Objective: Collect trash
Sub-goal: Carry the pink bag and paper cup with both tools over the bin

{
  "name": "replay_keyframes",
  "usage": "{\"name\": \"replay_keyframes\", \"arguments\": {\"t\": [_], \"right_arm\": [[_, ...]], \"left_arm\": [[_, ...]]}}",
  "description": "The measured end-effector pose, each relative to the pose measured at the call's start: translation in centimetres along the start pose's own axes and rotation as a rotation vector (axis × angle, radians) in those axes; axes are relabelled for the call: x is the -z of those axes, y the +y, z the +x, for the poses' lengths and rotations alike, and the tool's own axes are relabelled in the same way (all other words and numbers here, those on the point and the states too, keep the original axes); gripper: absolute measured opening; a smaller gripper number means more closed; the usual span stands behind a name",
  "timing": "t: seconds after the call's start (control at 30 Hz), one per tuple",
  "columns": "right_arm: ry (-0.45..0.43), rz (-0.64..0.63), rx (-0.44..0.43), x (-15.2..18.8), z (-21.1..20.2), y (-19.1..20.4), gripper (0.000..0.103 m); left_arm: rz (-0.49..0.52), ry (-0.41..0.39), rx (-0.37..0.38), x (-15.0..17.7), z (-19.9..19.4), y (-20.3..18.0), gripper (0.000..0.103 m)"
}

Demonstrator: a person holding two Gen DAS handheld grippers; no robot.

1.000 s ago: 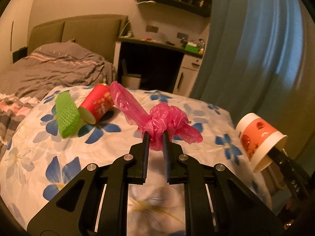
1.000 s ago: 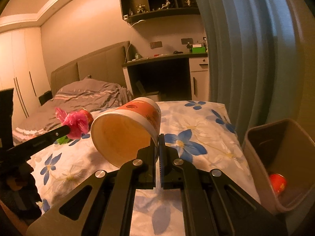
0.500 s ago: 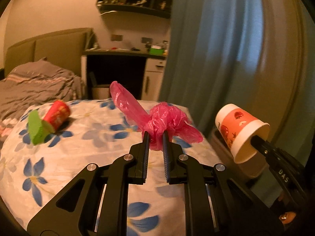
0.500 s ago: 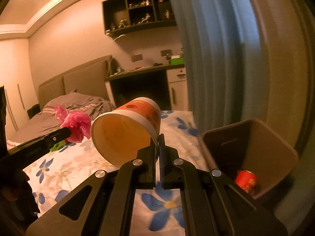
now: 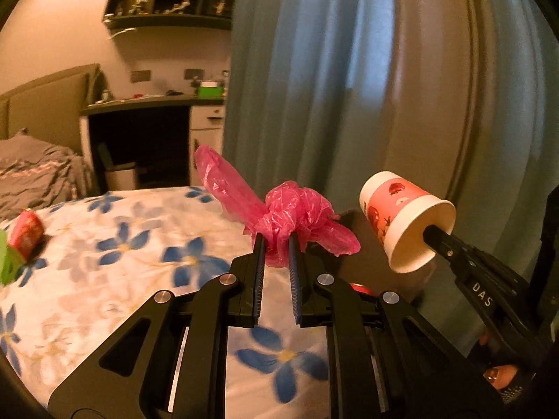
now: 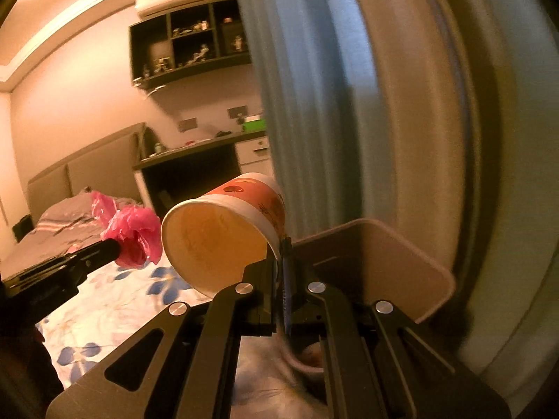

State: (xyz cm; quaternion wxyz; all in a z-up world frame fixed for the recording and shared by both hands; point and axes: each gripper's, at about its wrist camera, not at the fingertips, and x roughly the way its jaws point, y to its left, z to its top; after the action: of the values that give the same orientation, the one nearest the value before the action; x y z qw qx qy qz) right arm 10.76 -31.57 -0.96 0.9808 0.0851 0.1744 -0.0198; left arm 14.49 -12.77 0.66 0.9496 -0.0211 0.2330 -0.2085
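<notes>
**A:** So what's your left gripper (image 5: 274, 244) doing? Looks like the jaws are squeezed nearly together on that crumpled pink plastic bag (image 5: 293, 214), one long flap sticking up to the left.

**B:** Yep, and your right gripper (image 6: 282, 244) is pinched tight on the rim of the paper cup (image 6: 223, 230). One finger is inside the mouth, the cup is tipped on its side, open end facing the camera.

**A:** Where's the bin?

**B:** The brown trash bin (image 6: 401, 265) sits right past your right gripper, beside the blue curtain (image 5: 314, 70), at the edge of the floral bedspread (image 5: 115, 262). From your left wrist you can spot something red inside it, partly hidden.

**A:** Anything left on the bed?

**B:** A red can (image 5: 26, 232) lying down and a green thing (image 5: 8, 265) touching it, far left.
</notes>
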Motion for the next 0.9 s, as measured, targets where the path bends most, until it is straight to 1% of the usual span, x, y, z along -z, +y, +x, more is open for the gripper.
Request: {"name": "replay_keyframes", "arguments": {"t": [0.13, 0.4, 0.67, 0.9], "right_arm": [[-0.009, 0.023, 0.047, -0.3, 0.5, -2.5, 0.004], [-0.013, 0.050, 0.092, -0.8, 1.1, -5.4, 0.004], [-0.012, 0.073, 0.112, -1.1, 1.9, -6.9, 0.004], [0.000, 0.081, 0.118, -1.1, 2.7, -7.1, 0.004]], "left_arm": [[0.017, 0.010, 0.038, -0.2, 1.8, -1.9, 0.012], [0.036, 0.033, 0.094, -0.3, 5.2, -4.5, 0.012], [0.047, 0.060, 0.118, -0.2, 7.6, -6.2, 0.012], [0.046, 0.076, 0.132, 0.0, 8.9, -6.8, 0.012]]}}
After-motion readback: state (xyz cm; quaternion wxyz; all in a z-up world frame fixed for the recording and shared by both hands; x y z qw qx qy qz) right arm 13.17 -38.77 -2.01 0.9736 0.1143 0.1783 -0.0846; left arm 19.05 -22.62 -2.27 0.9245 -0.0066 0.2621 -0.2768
